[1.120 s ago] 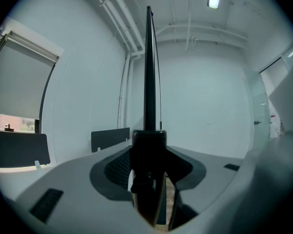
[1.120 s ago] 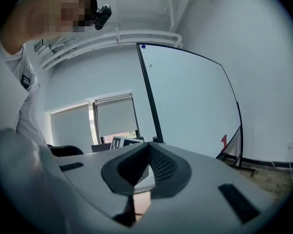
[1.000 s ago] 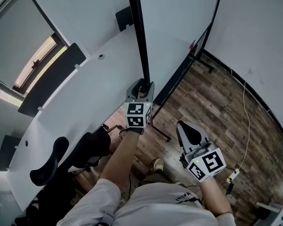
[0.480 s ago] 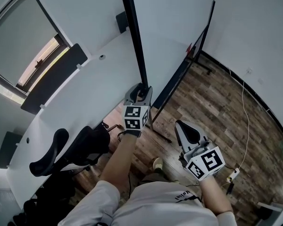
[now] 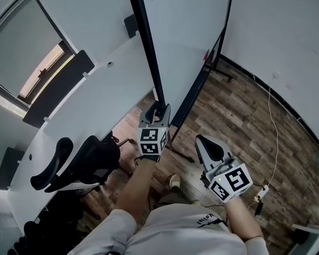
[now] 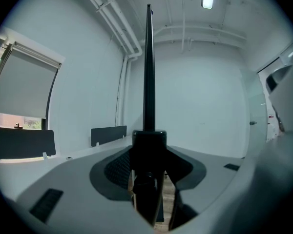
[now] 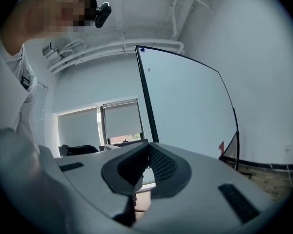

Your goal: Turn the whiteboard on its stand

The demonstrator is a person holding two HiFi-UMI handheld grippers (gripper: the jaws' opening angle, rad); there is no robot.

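Gripping the black upright edge of the whiteboard (image 5: 186,36), which stands far centre on the wood floor (image 5: 239,121), is the left gripper (image 5: 158,109); the right gripper (image 5: 204,142), near right, is closed and empty.

Bright, even light; fisheye warp w/ vignette.

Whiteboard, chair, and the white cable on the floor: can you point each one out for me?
Whiteboard (image 5: 186,31), head view, on its white face.
Chair (image 5: 95,158), head view, on its black body.
Cable (image 5: 277,134), head view, about midway along it.
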